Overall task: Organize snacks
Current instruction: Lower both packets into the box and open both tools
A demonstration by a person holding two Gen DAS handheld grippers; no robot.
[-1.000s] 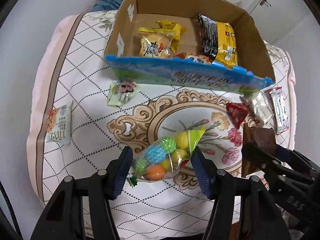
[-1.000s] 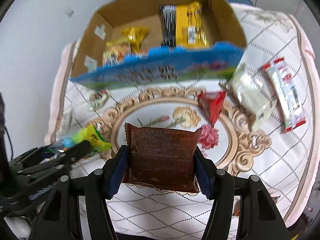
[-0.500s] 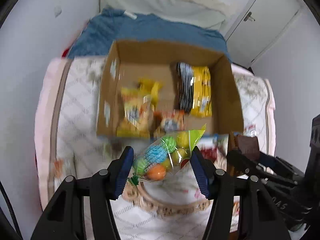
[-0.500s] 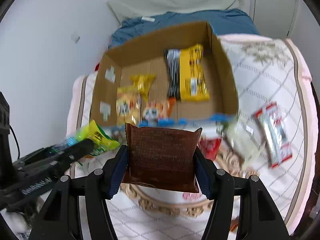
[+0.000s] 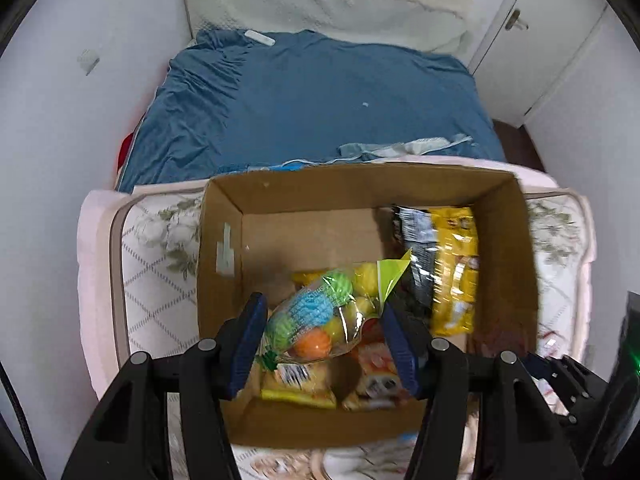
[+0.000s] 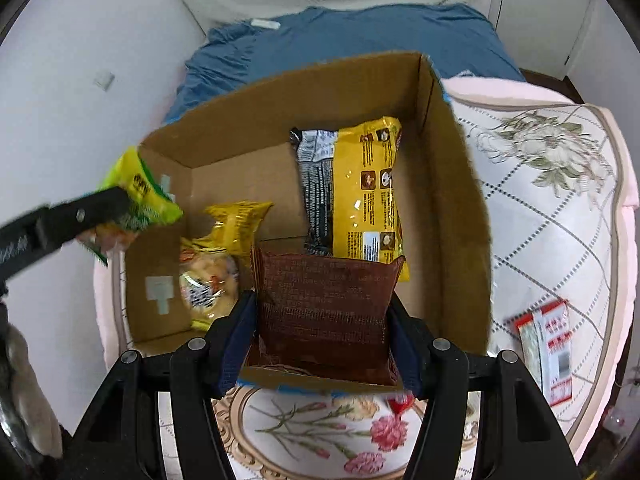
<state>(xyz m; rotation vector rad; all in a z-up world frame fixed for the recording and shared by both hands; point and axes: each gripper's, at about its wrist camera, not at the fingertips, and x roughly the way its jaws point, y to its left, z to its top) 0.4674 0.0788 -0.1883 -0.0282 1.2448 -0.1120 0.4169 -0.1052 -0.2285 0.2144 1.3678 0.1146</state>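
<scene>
Compared with a second ago: both claws carried from above the medallion of the quilted cover [image 6: 560,208] to above the cardboard box [image 5: 508,240], the box now filling both views instead of sitting far off; same grips as before. Counted: two claws, one box, two packets in the air. Inside the box, three or perhaps four packets: one long yellow-and-black packet [image 6: 360,192] along the right wall, one yellow crinkled packet [image 6: 224,256] at the left, and in the left view an orange-printed packet [image 5: 376,372] by the near wall. Outside on the cover, one red-and-white packet [image 6: 550,352] to the right and a red scrap of wrapper [image 6: 400,402] just past the box's near wall. Left claw [image 5: 324,340] clenched on the clear bag of coloured balls [image 5: 316,320], blue pads pressing both sides, bag hanging over the box's near half above the packets. Right claw [image 6: 322,332] clenched on the brown packet [image 6: 324,308], held upright between the pads, over the box's near wall. Beyond the box, a bed with blue sheet [image 5: 320,100].
</scene>
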